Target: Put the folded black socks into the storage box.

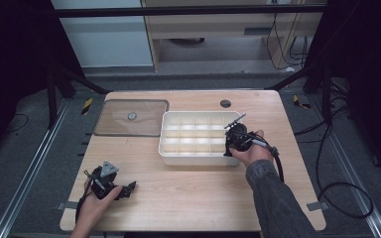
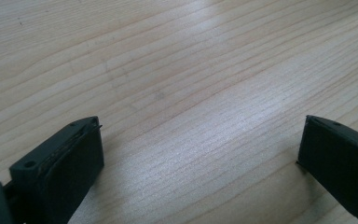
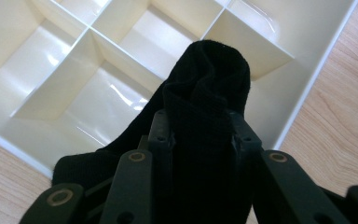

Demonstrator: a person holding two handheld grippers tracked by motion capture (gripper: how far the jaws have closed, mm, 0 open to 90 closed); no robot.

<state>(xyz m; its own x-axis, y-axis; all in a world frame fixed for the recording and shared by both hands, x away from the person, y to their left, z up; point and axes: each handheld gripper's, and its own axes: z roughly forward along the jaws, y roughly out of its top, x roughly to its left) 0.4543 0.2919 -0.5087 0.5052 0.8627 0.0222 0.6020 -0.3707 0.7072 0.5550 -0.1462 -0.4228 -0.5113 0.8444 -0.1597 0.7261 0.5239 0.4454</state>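
Likely the black sock [image 3: 205, 116], clamped in the right hand-held gripper [image 3: 200, 126], snags a divider of the tray [image 1: 198, 157] at its 3 o'clock edge; left hand-held gripper [image 2: 200, 149] stands apart, idle.

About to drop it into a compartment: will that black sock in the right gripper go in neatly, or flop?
Likely floppy: the black sock bulges in soft folds above the right gripper. Probably light, and its ribbed knit should resist slipping. It may drape over the white tray dividers.

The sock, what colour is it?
Black, ribbed knit; the sock shows best in the right gripper view.
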